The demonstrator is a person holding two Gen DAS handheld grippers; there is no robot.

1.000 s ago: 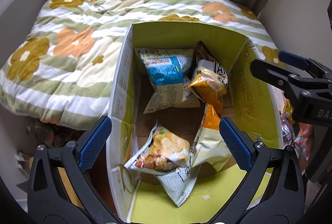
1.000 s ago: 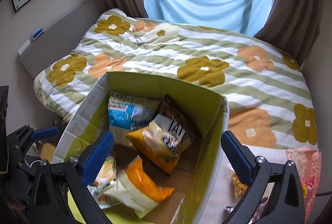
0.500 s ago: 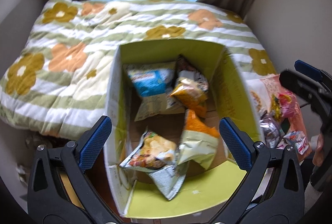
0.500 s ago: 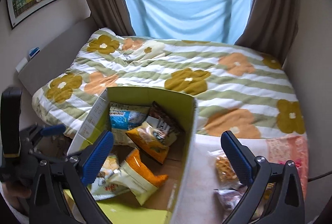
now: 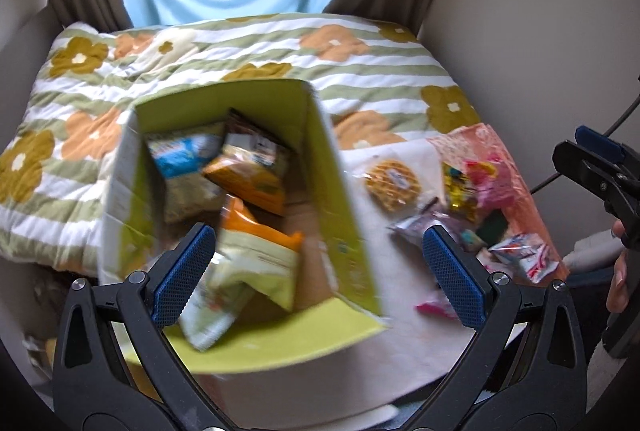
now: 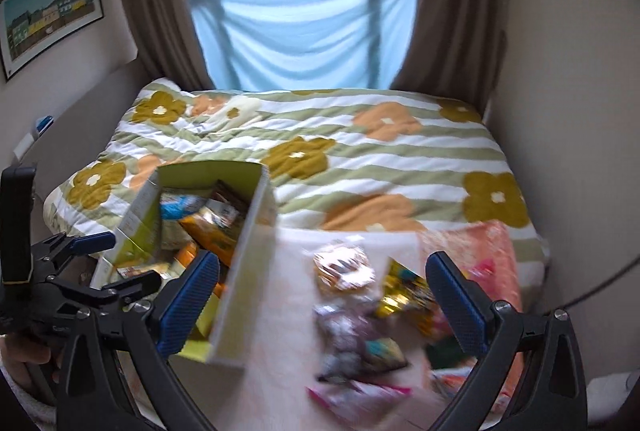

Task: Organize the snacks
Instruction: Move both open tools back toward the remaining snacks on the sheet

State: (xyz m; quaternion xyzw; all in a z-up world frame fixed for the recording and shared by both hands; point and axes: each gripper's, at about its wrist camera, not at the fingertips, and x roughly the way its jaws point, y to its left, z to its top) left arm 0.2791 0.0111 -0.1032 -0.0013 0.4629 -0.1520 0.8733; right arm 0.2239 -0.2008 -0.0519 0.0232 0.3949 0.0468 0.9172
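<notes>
1. now your left hand-held gripper [image 5: 318, 265] is spread wide and holds nothing, hanging over the near right side of the green box [image 5: 340, 191].
2. your right hand-held gripper [image 6: 322, 301] is also spread and empty, above the loose snacks [image 6: 360, 315].
3. the box sits at the foot of the bed [image 6: 360, 151], with chip bags [image 5: 248, 175] inside it.
4. just right of the box, a round waffle pack [image 5: 392, 180] and other wrapped snacks lie on a pale cloth [image 5: 404, 315]; both views are blurred.
</notes>
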